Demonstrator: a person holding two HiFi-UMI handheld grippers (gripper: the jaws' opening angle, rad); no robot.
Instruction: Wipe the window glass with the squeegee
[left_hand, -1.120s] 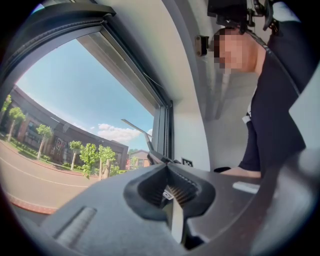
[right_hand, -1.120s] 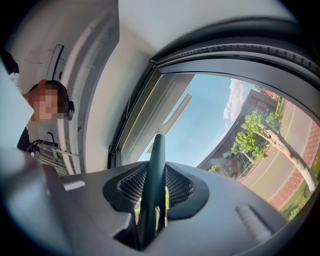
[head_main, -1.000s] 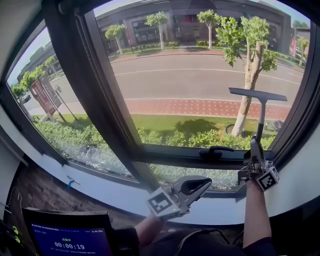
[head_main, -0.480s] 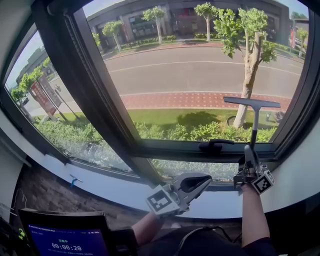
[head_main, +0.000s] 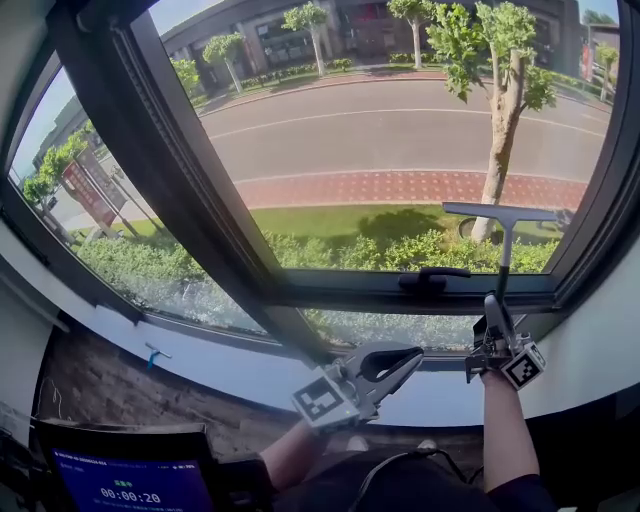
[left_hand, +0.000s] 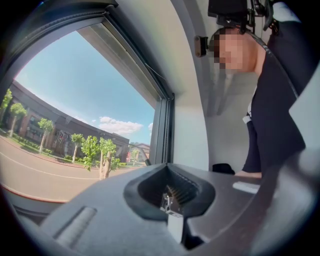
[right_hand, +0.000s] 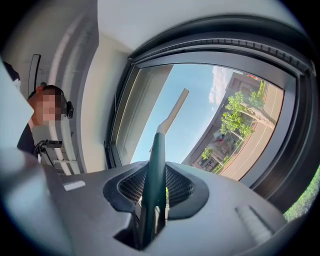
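The squeegee (head_main: 503, 235) has been drawn down the window glass (head_main: 380, 150). It is pinched by the right gripper (head_main: 494, 312). The left gripper (head_main: 397, 362), at its eight o'clock, is pressed together, empty.

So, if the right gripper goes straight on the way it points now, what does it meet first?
Probably the window glass: the right gripper, shut on the squeegee, points up at the pane. Depth is unclear, so the dark lower frame could come first.
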